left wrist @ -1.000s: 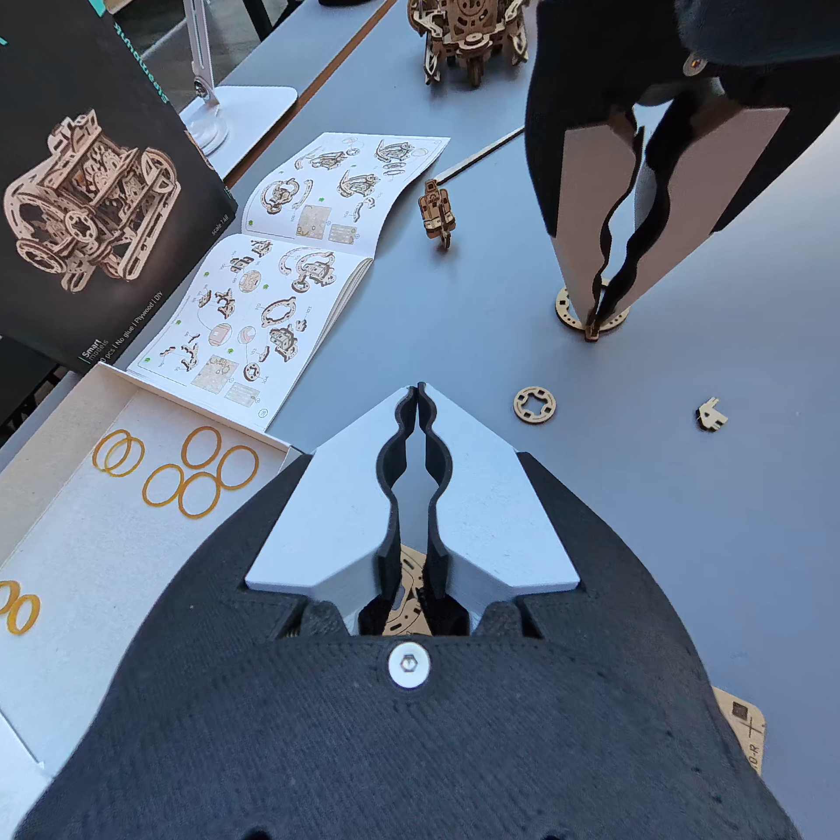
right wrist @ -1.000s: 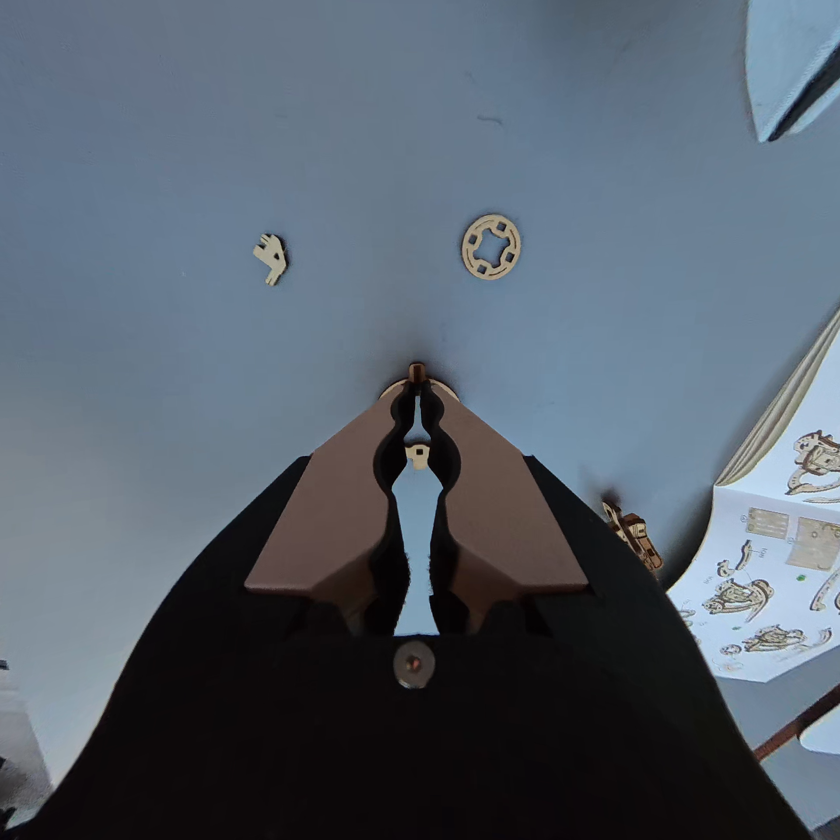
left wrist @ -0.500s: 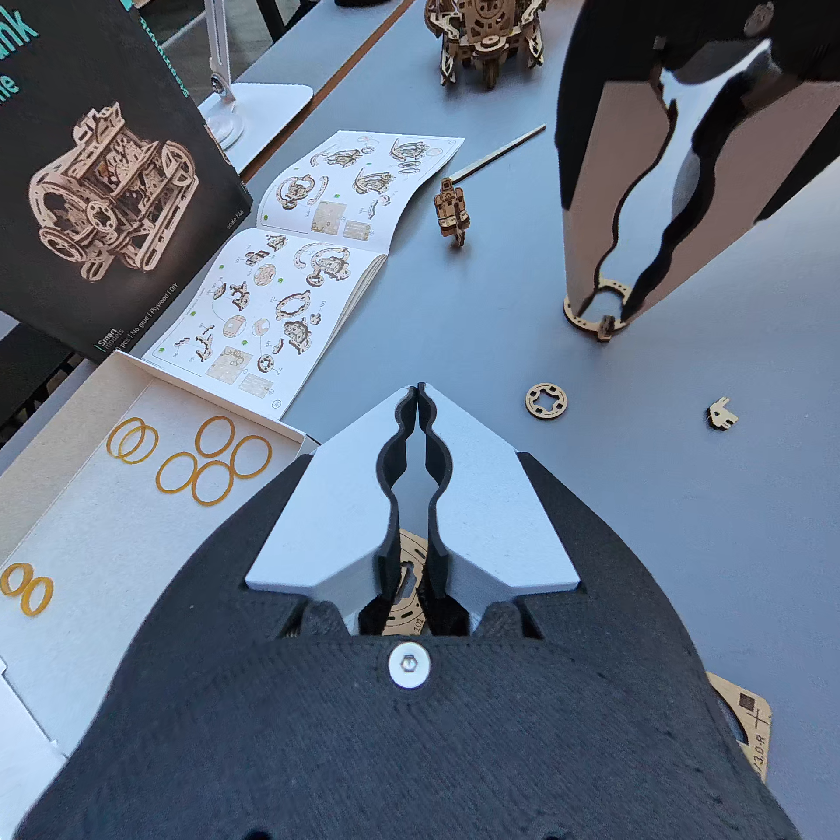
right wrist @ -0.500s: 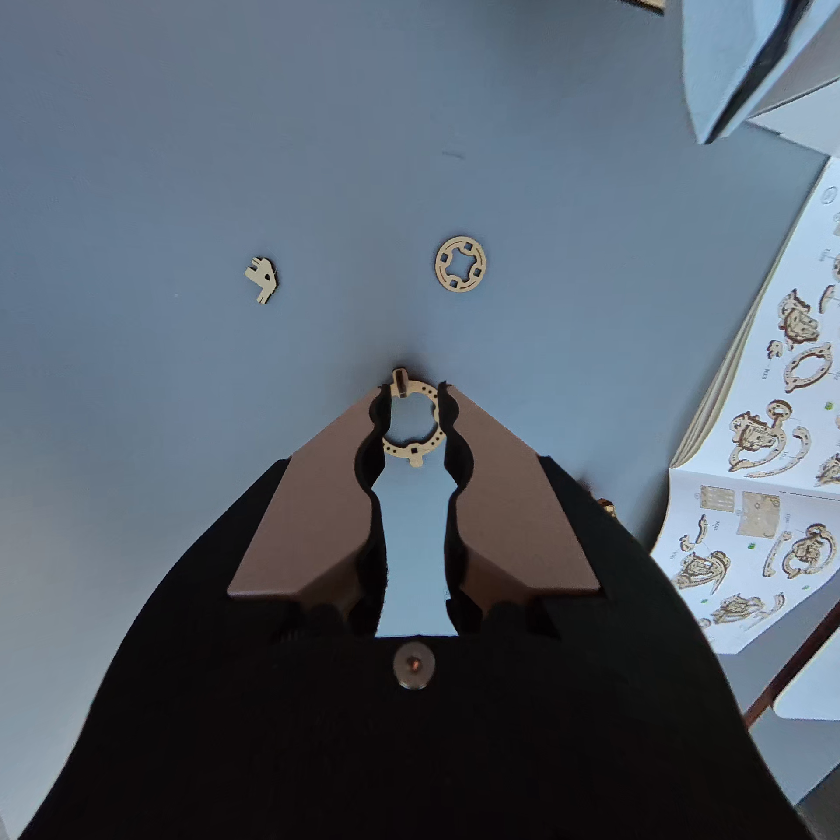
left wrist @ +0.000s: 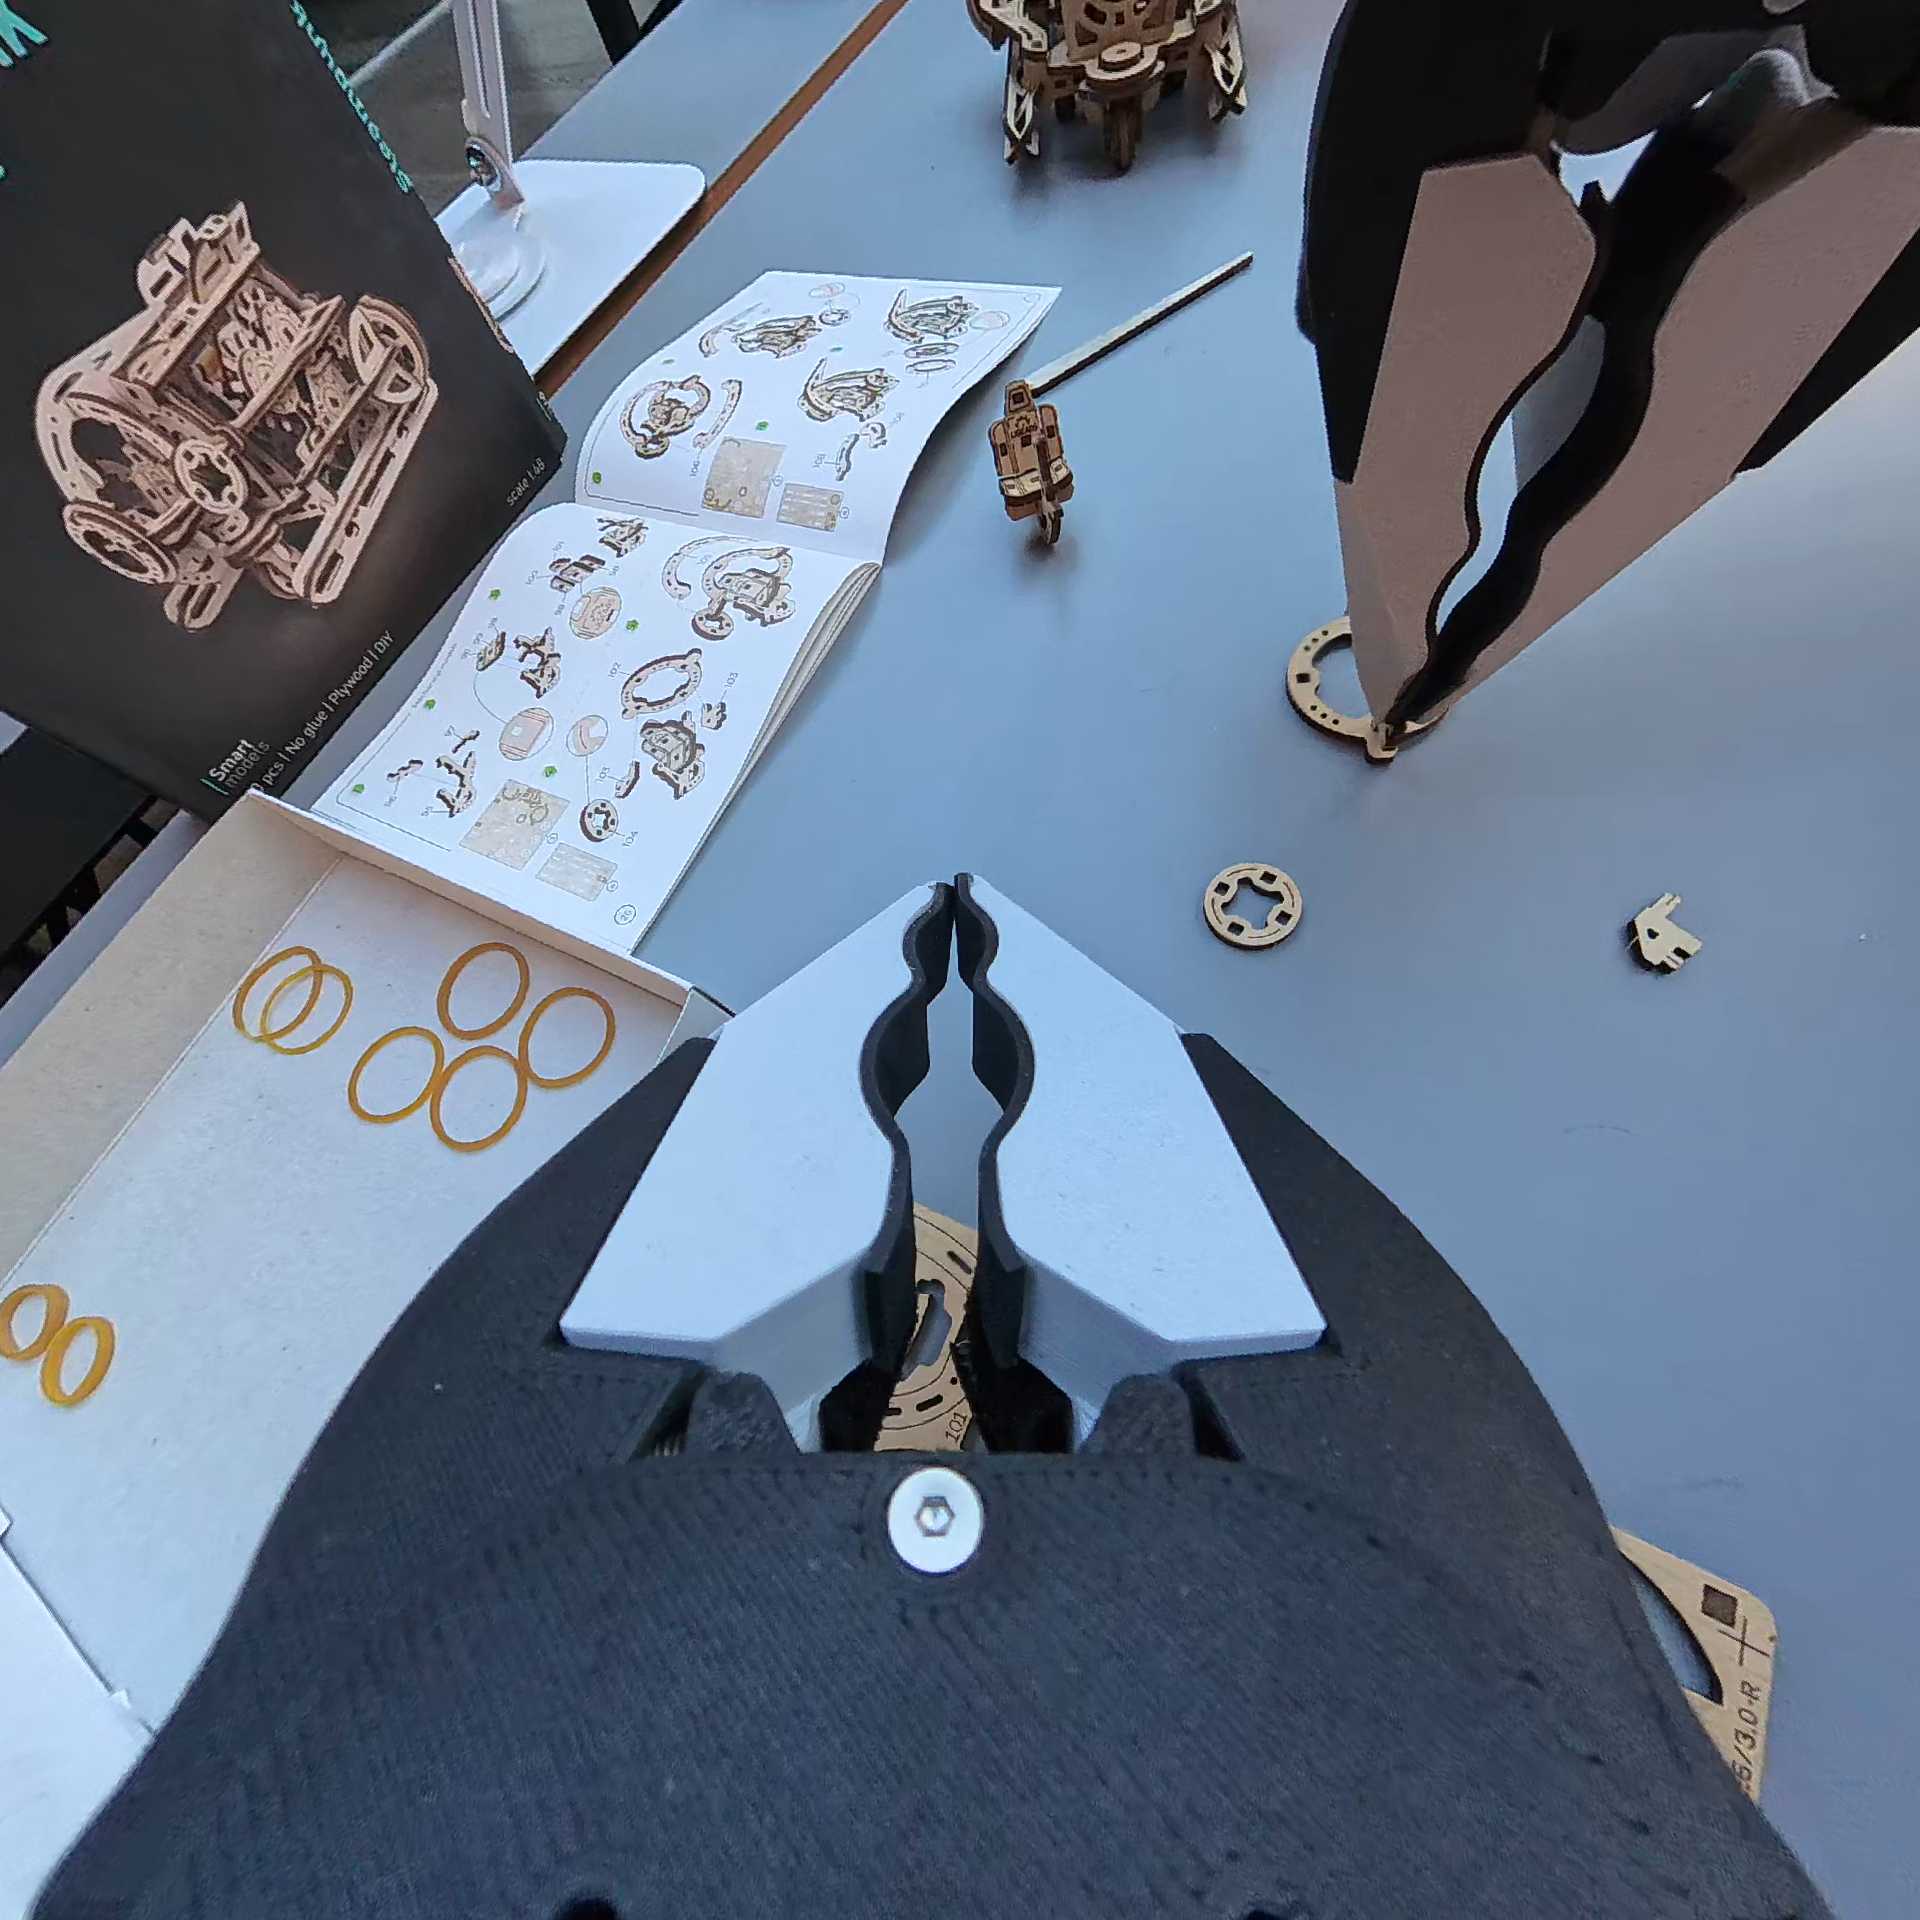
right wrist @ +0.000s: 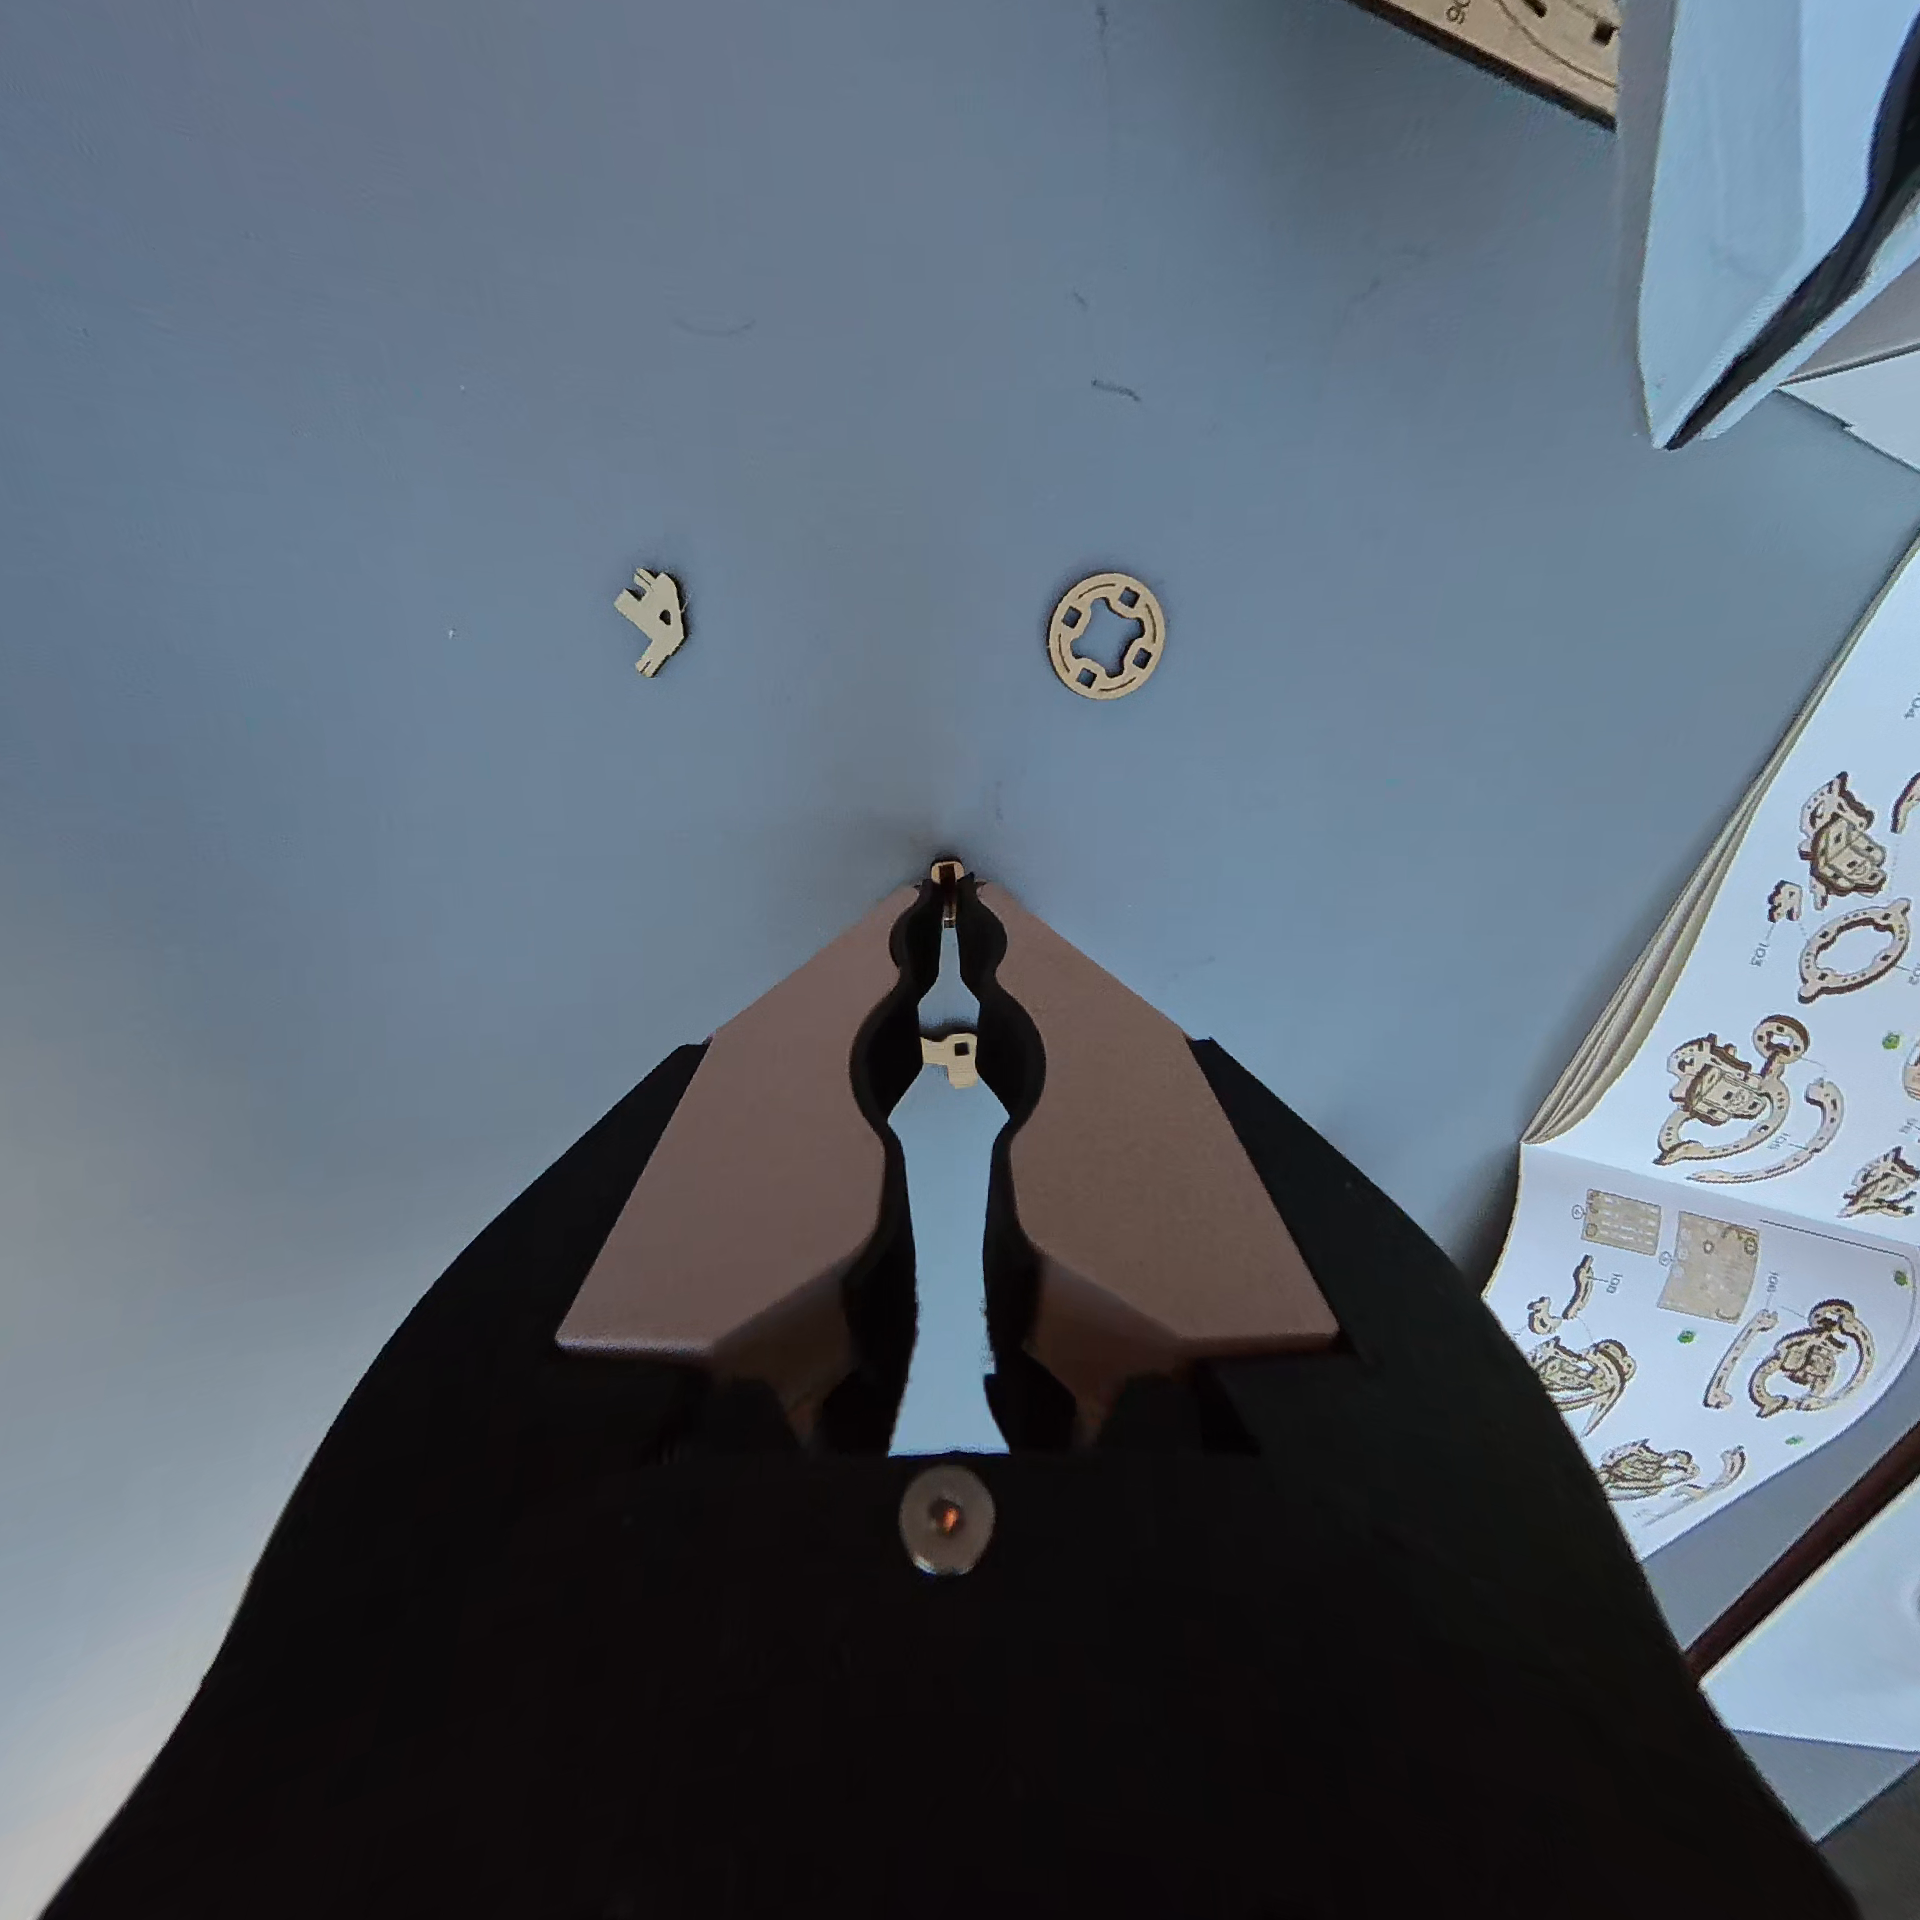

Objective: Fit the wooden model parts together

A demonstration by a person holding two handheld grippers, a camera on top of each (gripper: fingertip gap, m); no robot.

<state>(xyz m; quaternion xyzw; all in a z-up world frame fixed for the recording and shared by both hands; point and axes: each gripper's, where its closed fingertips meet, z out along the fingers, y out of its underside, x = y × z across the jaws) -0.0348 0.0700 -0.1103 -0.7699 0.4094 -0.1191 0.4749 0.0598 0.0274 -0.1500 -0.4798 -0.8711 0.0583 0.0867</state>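
Observation:
My right gripper [right wrist: 948, 900] points down at the grey table and is shut on a small wooden peg [right wrist: 948, 871] that stands at the rim of a flat wooden ring [left wrist: 1311, 675]. A bit of the ring shows through the gap behind the fingertips in the right wrist view [right wrist: 952, 1051]. In the left wrist view the right gripper [left wrist: 1403, 717] stands at the right. My left gripper [left wrist: 954, 894] is shut and empty, above the table near the front. A small wooden disc [left wrist: 1252, 906] [right wrist: 1105, 637] and a small notched piece [left wrist: 1662, 935] [right wrist: 652, 621] lie loose between the grippers.
An open instruction booklet [left wrist: 727, 582] [right wrist: 1766, 1195] lies left of the parts, with a black model box [left wrist: 208, 416] behind it. A cardboard tray [left wrist: 208, 1299] holds rubber bands. A small wooden figure [left wrist: 1029, 457], a stick [left wrist: 1143, 322] and a built model [left wrist: 1101, 62] stand farther back. A plywood sheet [left wrist: 1714, 1642] lies under my left gripper.
Half a second ago my right gripper was open around the ring; now it has shut on the peg at the ring's rim. My left gripper stays shut and has drifted slightly.

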